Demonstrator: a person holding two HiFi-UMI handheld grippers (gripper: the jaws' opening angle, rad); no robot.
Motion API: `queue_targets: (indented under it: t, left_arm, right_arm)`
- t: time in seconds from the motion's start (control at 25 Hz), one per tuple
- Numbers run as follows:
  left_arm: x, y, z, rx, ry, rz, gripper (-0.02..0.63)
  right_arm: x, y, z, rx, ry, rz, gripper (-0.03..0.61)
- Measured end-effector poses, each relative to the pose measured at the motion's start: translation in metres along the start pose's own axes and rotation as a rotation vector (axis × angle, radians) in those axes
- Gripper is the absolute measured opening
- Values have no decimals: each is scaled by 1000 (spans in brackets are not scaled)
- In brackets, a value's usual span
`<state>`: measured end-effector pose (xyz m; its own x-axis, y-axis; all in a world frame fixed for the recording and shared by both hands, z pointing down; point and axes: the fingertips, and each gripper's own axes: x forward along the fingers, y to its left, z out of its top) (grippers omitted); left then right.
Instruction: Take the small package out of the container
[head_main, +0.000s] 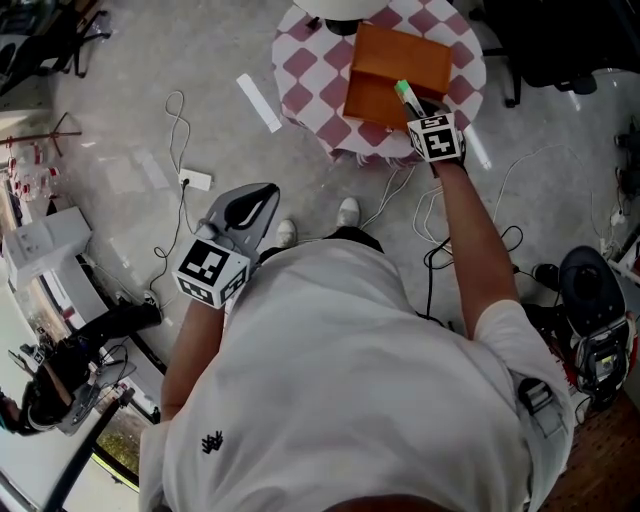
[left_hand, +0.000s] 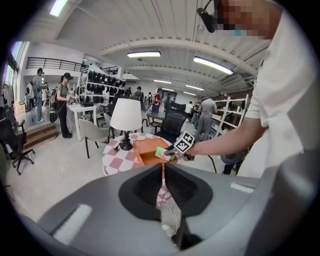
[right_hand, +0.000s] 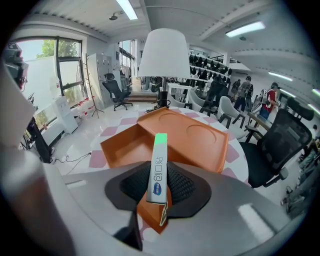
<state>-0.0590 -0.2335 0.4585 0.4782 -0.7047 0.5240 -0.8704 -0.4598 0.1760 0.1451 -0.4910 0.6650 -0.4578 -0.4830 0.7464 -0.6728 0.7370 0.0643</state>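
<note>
An open orange container (head_main: 395, 75) lies on a round checked table (head_main: 310, 70), its lid (right_hand: 190, 137) folded back. My right gripper (head_main: 420, 110) hovers over the container's near corner, shut on the small package (right_hand: 159, 167), a slim white box with a green end. The package (head_main: 407, 97) points out along the jaws, above the container's tray (right_hand: 125, 147). My left gripper (head_main: 240, 215) hangs low near the person's body, well back from the table, its jaws together with nothing in them. From the left gripper view the package (left_hand: 161, 151) shows above the container (left_hand: 147, 150).
A white-shaded lamp (right_hand: 163, 52) stands on the table behind the container. Cables and a power strip (head_main: 195, 180) lie on the floor between the person and the table. Office chairs (right_hand: 277, 145), shelves and several people are in the room beyond.
</note>
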Motion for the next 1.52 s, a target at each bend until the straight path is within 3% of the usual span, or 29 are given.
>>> queue_targets:
  t: [0.68,1.2,1.52]
  left_arm:
    - [-37,12,-8,69,-62,-131,60]
    - [-73,-2,-23,122,-86,-266,60]
    - [-106,-8,-53,122,-80,-307,60]
  right_arm:
    - [-99,41,17,79,-52,-101,94]
    - [-193,122,10,116,-75,-148,94]
    - [-234,188,9,120,-93,-142,94]
